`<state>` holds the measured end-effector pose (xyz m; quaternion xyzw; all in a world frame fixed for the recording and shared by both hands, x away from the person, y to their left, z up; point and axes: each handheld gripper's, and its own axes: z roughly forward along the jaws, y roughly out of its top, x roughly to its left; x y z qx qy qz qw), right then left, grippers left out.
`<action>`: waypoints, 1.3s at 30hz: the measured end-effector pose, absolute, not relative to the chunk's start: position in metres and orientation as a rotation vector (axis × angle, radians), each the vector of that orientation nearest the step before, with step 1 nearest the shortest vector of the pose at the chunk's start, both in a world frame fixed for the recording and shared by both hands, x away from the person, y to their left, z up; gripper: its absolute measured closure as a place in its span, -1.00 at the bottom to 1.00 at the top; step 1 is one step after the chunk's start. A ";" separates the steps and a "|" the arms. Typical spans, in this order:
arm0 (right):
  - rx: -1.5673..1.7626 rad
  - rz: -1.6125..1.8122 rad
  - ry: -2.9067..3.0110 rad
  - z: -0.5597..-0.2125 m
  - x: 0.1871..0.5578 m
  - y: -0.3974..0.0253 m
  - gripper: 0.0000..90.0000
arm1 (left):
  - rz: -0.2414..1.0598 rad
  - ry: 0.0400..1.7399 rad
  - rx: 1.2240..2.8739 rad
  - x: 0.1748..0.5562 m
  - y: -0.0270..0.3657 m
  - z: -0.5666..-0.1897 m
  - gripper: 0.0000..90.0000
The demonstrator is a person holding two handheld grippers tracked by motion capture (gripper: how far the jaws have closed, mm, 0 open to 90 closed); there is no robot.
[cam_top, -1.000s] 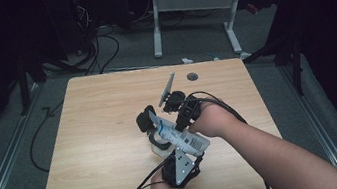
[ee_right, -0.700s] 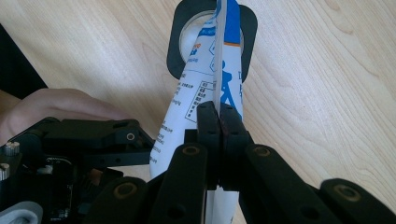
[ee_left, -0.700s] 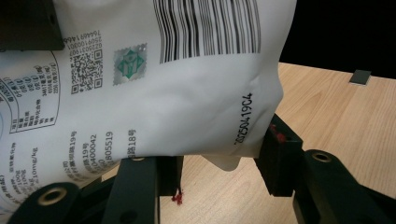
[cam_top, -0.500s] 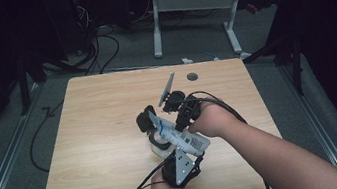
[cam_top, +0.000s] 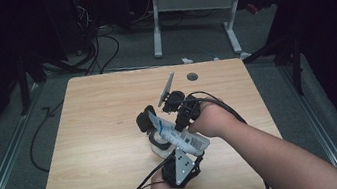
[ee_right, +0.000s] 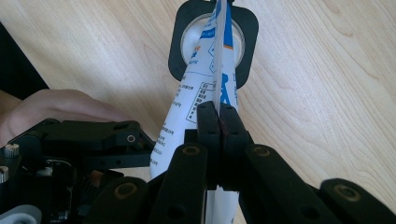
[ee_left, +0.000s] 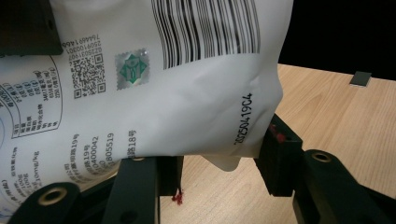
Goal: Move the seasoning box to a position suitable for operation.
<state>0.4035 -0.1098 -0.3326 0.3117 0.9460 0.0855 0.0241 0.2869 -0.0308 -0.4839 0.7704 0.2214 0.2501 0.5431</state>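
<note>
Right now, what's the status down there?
Right tool shut on white printed plastic pouch. Left tool jaws flank pouch's bottom edge, grip unclear. Nothing in the way.

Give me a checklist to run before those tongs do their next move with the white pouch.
1. Right tongs clamped on the pouch edge: ok, jaws closed on it.
2. Left tongs gripping the pouch: cannot tell; it lies between the jaws.
3. Pouch's far end aimed at the cup: ok.
4. Cup upright on the table: ok.
5. Pouch already opened: cannot tell.
</note>
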 end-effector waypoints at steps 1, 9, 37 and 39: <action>0.963 0.265 2.928 -0.333 0.404 -0.110 0.99 | 0.594 0.525 1.829 0.287 -0.031 -0.484 0.26; 0.969 0.266 2.928 -0.332 0.404 -0.110 0.99 | 0.596 0.525 1.828 0.287 -0.031 -0.484 0.27; 0.963 0.269 2.931 -0.333 0.405 -0.108 0.99 | 0.599 0.525 1.817 0.287 -0.030 -0.483 0.27; 0.962 0.270 2.931 -0.333 0.405 -0.108 0.99 | 0.599 0.525 1.817 0.287 -0.030 -0.483 0.27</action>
